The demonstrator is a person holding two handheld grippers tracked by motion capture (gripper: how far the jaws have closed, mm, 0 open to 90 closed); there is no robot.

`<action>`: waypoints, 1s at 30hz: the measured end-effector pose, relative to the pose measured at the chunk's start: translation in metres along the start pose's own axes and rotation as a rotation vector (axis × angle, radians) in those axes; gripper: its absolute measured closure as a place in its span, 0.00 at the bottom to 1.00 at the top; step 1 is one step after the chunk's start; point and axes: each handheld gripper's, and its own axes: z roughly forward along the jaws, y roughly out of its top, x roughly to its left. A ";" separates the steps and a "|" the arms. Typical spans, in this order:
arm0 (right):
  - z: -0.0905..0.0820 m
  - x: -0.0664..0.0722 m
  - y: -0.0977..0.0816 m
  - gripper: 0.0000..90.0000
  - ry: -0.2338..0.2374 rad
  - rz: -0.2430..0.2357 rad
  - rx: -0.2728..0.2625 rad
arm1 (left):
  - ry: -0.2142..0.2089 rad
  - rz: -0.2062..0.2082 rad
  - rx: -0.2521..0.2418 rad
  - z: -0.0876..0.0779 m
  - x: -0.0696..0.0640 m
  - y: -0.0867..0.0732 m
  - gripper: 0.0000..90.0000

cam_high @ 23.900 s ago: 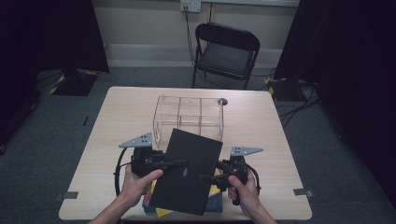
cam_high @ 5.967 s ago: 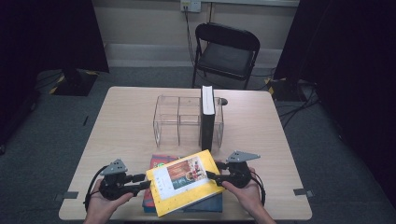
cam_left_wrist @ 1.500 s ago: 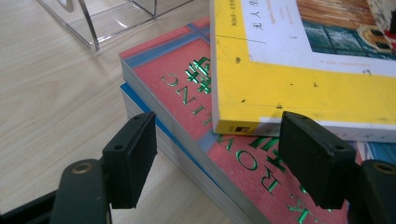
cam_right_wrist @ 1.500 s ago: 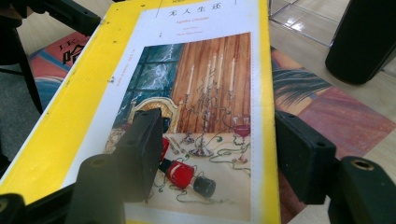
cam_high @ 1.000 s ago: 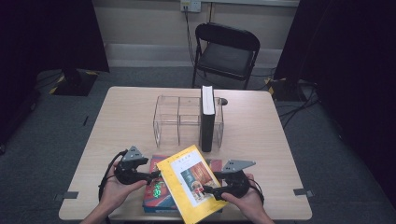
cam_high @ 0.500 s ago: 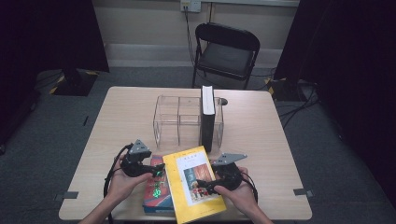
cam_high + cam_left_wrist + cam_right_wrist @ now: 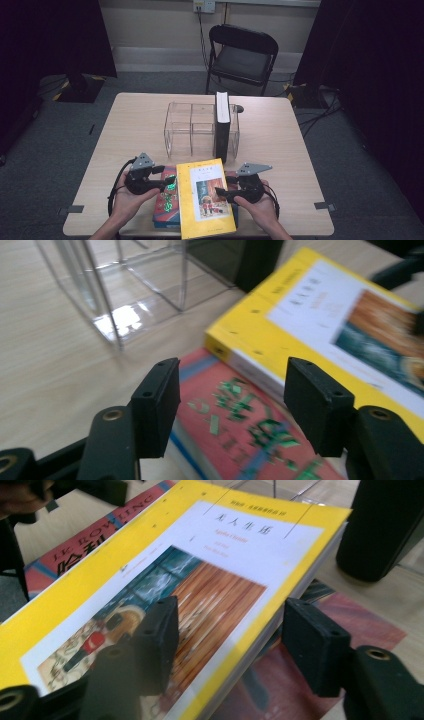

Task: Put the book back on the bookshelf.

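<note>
A yellow book [image 7: 206, 197] lies flat on a red book [image 7: 167, 197] near the table's front edge and overhangs that edge. My left gripper [image 7: 167, 181] sits at its left side. In the left gripper view the left gripper [image 7: 232, 385] is open over the red book [image 7: 235, 425]; its jaws have just been closing with nothing pinched. My right gripper [image 7: 220, 192] is at the yellow book's right side. There the right gripper [image 7: 230, 630] straddles the yellow book's [image 7: 210, 575] long edge; its jaws have just been closing, and a gap still shows at the right jaw.
A clear compartment box [image 7: 192, 127] stands mid-table with a black book [image 7: 222, 125] upright in its right section, just behind the yellow book. A black chair [image 7: 243, 55] is beyond the far edge. Bare tabletop [image 7: 130, 130] lies to the left.
The yellow book has turned from a slant to square with the table's edge. Both grippers' jaws stand narrower than before, and the left gripper has shifted slightly towards the book.
</note>
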 end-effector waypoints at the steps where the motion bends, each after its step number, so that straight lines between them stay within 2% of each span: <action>1: 0.000 -0.002 0.001 0.52 -0.003 0.005 -0.013 | -0.015 -0.002 0.002 0.000 -0.003 -0.002 0.51; 3: 0.002 -0.006 0.003 0.57 -0.015 0.030 -0.015 | -0.077 -0.028 -0.001 0.004 -0.009 -0.007 0.49; 4: 0.004 -0.007 0.004 0.57 -0.015 0.036 -0.014 | -0.093 -0.026 0.009 0.007 -0.011 -0.008 0.49; 5: 0.005 -0.008 0.005 0.58 -0.020 0.036 -0.011 | -0.076 -0.011 0.029 0.011 -0.014 -0.008 0.47; 7: 0.007 -0.009 0.005 0.57 -0.028 0.052 -0.016 | -0.067 -0.051 0.026 0.016 -0.015 -0.008 0.42; 10: 0.008 -0.007 0.001 0.57 -0.036 0.061 -0.027 | -0.095 -0.034 0.028 0.022 -0.017 -0.007 0.42; 14: 0.006 -0.002 -0.002 0.57 -0.048 0.070 -0.024 | -0.077 -0.021 0.046 0.023 -0.019 -0.003 0.41; 17: 0.004 0.002 -0.003 0.57 -0.060 0.088 -0.019 | -0.087 -0.028 0.046 0.026 -0.016 -0.001 0.42; 22: -0.001 0.008 -0.008 0.56 -0.059 0.086 -0.013 | -0.071 -0.031 0.041 0.031 -0.013 0.003 0.41; 26: 0.001 0.003 -0.008 0.52 -0.051 0.109 -0.030 | -0.066 -0.035 0.031 0.030 -0.015 0.001 0.42; 30: 0.009 -0.001 -0.006 0.48 -0.055 0.176 -0.051 | -0.077 -0.040 0.029 0.026 -0.016 -0.002 0.46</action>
